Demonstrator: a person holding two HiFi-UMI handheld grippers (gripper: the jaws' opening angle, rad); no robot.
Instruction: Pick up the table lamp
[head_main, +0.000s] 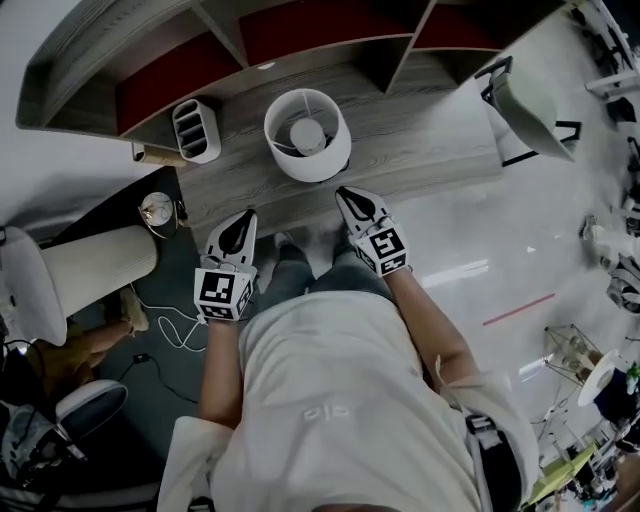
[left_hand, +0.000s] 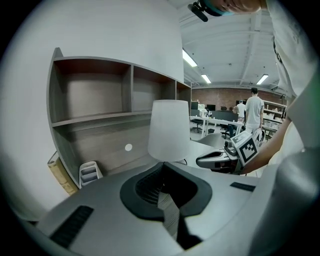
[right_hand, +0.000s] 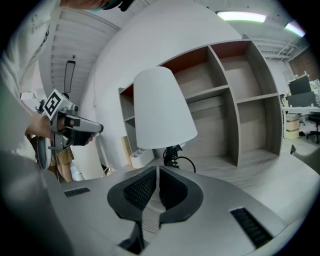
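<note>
The table lamp (head_main: 307, 135) has a white drum shade and stands on the grey wood desk (head_main: 420, 150), near its front edge. My left gripper (head_main: 246, 217) is at the desk's front edge, below and left of the lamp and apart from it. My right gripper (head_main: 344, 193) is below and right of the lamp, close to the shade but not touching. In the left gripper view the shade (left_hand: 169, 130) stands ahead of the left gripper (left_hand: 162, 168), whose jaws are shut and empty. In the right gripper view the shade (right_hand: 162, 107) rises above the right gripper (right_hand: 157, 173), also shut and empty.
A shelf unit (head_main: 230, 40) with red back panels lines the back of the desk. A white desk organiser (head_main: 196, 130) and a cardboard roll (head_main: 160, 155) sit at its left. A chair (head_main: 530, 115) stands at the right end. People (left_hand: 254, 112) stand far off.
</note>
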